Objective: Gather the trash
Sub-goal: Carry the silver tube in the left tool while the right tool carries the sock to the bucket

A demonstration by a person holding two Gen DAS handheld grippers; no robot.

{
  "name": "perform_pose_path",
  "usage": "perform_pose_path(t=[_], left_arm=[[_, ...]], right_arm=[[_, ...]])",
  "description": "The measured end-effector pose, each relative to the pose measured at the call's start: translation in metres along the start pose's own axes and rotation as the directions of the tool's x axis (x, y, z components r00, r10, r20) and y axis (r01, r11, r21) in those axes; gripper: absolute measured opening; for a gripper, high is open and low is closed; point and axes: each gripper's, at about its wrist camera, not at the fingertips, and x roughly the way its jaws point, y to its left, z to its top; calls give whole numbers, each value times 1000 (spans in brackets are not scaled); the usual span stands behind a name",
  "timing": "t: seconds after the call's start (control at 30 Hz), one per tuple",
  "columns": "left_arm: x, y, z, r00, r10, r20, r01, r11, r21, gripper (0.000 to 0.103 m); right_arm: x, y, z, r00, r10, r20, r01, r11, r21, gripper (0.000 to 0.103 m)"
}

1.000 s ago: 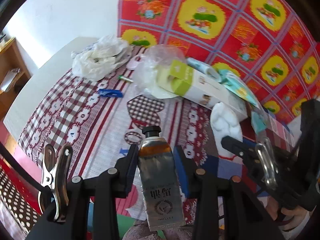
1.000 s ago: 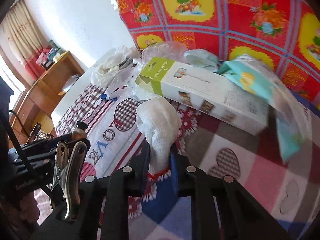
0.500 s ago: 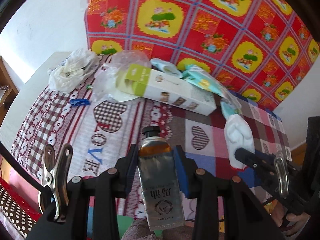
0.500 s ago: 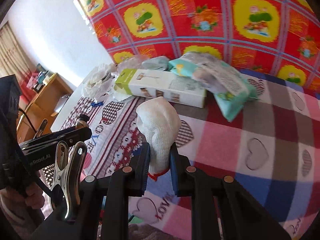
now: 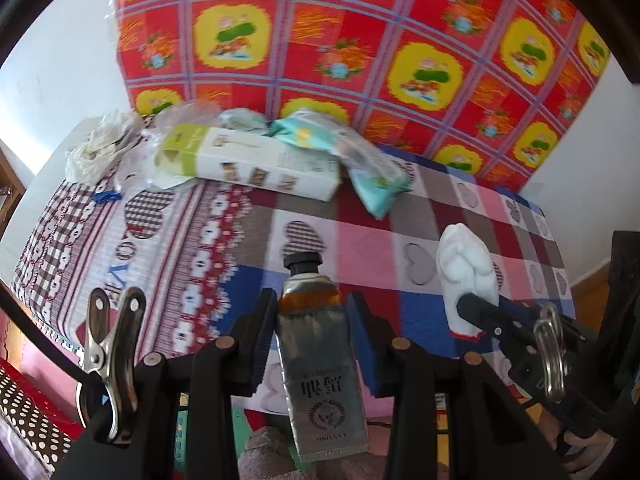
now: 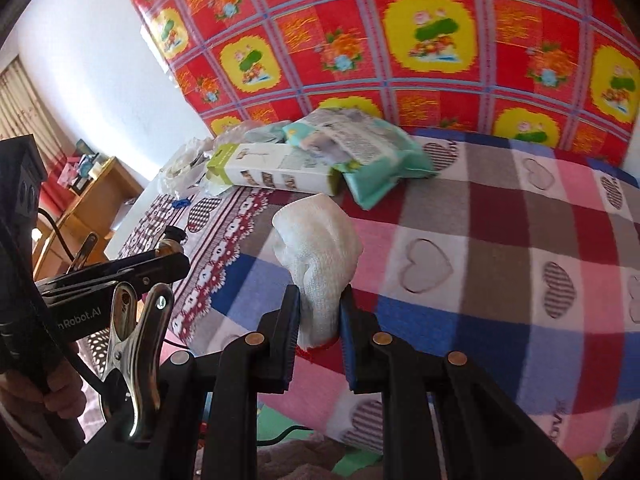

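Your left gripper (image 5: 310, 338) clamps a silver tube (image 5: 320, 364); your right gripper (image 6: 320, 320) pinches a white wad (image 6: 318, 250); a checked heart blanket (image 6: 500, 240) lies below; a red floral cloth (image 6: 400, 40) hangs far behind

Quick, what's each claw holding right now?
Left claw: closed on a silver tube.
Right claw: closed on a white cloth wad.

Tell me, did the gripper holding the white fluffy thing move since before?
Yes. The right gripper, gripping the white wad, pulled back from the long box, toward the blanket's near edge.
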Motion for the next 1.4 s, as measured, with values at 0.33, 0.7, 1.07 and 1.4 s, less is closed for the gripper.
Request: perform_pose_path(t=[0.33, 0.7, 1.07, 1.4], left_arm=[[-1, -75, -8, 999, -32, 11, 32, 999, 5, 38], [3, -132, -16, 999, -50, -4, 50, 998, 45, 38], [7, -156, -17, 996, -93, -15, 94, 991, 93, 38], [2, -173, -24, 989, -143, -30, 147, 975, 166, 38]], right_arm=[[-54, -68, -22, 999, -38, 21, 37, 999, 23, 20], [-86, -115, -45, 999, -34, 13, 33, 998, 55, 20], [-112, -135, -62, 996, -74, 53, 67, 990, 121, 20], [-133, -140, -77, 986, -142, 92, 123, 974, 190, 20]])
